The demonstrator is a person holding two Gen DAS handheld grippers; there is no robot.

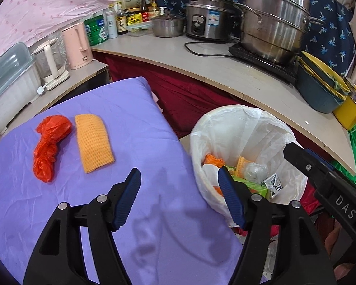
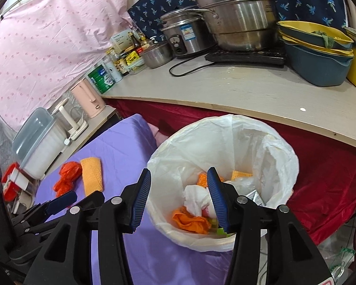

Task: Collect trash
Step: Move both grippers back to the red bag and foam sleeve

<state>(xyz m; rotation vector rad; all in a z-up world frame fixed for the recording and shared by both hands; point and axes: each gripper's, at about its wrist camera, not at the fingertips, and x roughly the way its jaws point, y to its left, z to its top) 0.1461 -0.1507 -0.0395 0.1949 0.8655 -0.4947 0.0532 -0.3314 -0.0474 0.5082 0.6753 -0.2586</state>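
Both wrist views look down, sharing the purple cloth (image 1: 154, 130) and bin (image 2: 225, 137).

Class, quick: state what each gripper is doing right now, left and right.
Left gripper: open, holding nothing, over the purple cloth's edge.
Right gripper: open, holding nothing, above the lined trash bin.

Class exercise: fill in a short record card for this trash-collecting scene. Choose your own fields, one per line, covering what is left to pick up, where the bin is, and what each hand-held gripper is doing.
Surface: purple cloth
Trash left on cloth: crumpled red plastic bag; beside it, an orange waffle-weave cloth
Bin: white-lined trash bin, just off the purple cloth's edge
Bin contents: white tissue, orange wrapper, green carton
Left hand-held gripper: open, empty, above the cloth's edge
Right hand-held gripper: open, empty, over the bin
Background: counter with steel pots
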